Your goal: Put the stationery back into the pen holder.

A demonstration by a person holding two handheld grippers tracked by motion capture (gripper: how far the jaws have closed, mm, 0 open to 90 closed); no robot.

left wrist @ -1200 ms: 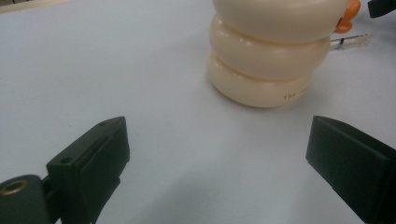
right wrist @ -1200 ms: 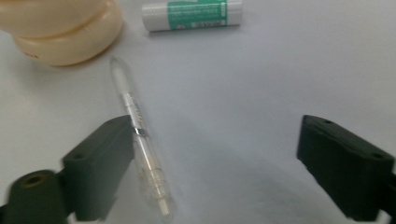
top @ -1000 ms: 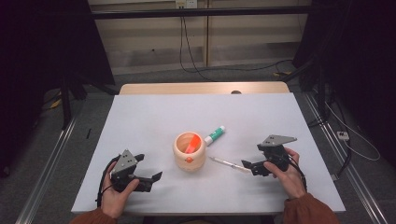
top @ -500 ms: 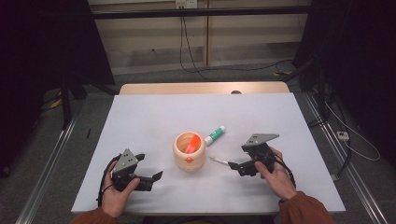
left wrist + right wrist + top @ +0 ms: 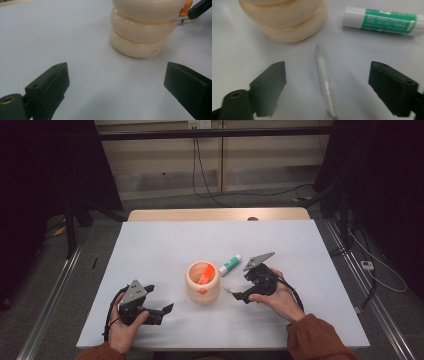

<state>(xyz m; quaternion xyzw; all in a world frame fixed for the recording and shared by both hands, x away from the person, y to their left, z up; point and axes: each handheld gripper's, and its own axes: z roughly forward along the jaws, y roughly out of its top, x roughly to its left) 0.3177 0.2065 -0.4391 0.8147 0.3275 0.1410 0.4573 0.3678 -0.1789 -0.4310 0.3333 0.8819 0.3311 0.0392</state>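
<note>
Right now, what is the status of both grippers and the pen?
Left gripper open, idle. Right gripper open, fingers either side of clear pen flat on table. Cream holder just ahead; glue stick aside.

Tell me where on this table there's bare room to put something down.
The far half of the table, beyond the cream holder and glue stick, is bare, as is the left side beyond the left gripper. The middle is crowded: holder, glue stick, the pen and the right gripper over it.
</note>
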